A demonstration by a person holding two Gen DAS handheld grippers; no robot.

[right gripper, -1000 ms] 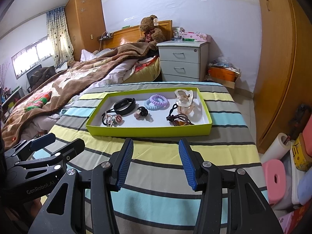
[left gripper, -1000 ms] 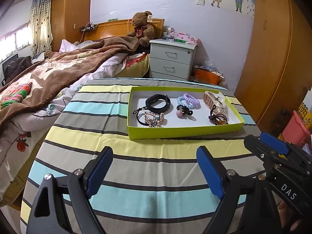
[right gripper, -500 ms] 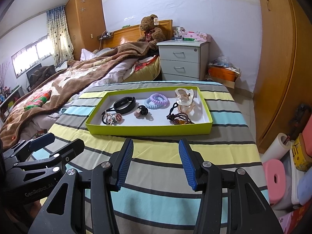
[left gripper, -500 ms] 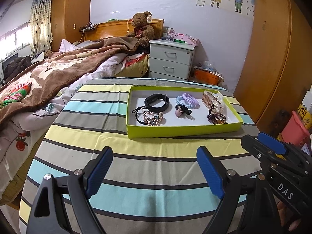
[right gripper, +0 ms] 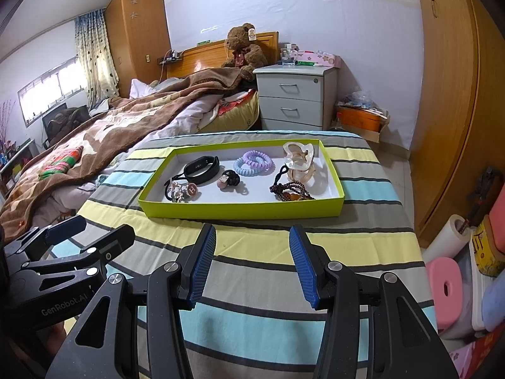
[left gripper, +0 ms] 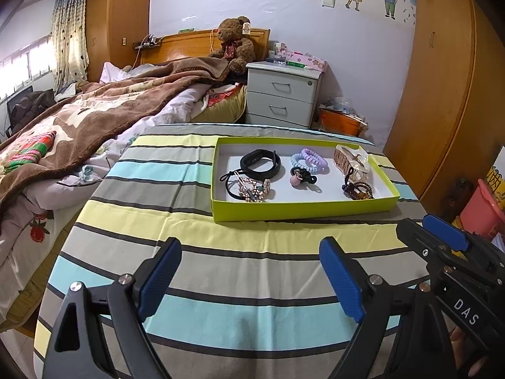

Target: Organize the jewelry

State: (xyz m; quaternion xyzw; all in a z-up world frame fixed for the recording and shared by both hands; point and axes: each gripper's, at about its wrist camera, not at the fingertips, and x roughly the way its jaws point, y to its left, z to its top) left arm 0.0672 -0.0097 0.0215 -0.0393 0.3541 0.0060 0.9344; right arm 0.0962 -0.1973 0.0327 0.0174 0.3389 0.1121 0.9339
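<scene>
A lime green tray point(left gripper: 303, 212) point(right gripper: 240, 210) stands on the striped tablecloth and holds jewelry: a black band point(left gripper: 260, 161) point(right gripper: 202, 165), pastel coil hair ties point(left gripper: 309, 159) point(right gripper: 253, 162), a pink-and-black hair tie point(left gripper: 300, 177) point(right gripper: 228, 180), a gold charm tangle point(left gripper: 252, 188) point(right gripper: 181, 189), a brown bead bracelet point(left gripper: 358, 189) point(right gripper: 292, 189) and a clear hair claw point(left gripper: 352, 161) point(right gripper: 298, 158). My left gripper point(left gripper: 249, 276) is open and empty in front of the tray. My right gripper point(right gripper: 252, 262) is open and empty, also short of the tray.
The striped tablecloth point(left gripper: 221, 278) covers the table. A bed with a brown blanket point(left gripper: 94, 120) lies left. A white nightstand point(left gripper: 281, 94) and a teddy bear point(left gripper: 235, 45) are behind. A wooden wardrobe point(right gripper: 454, 94) and pink stools point(right gripper: 448, 290) stand right.
Both grippers have drawn back slightly from the tray. Their jaws stay open as before.
</scene>
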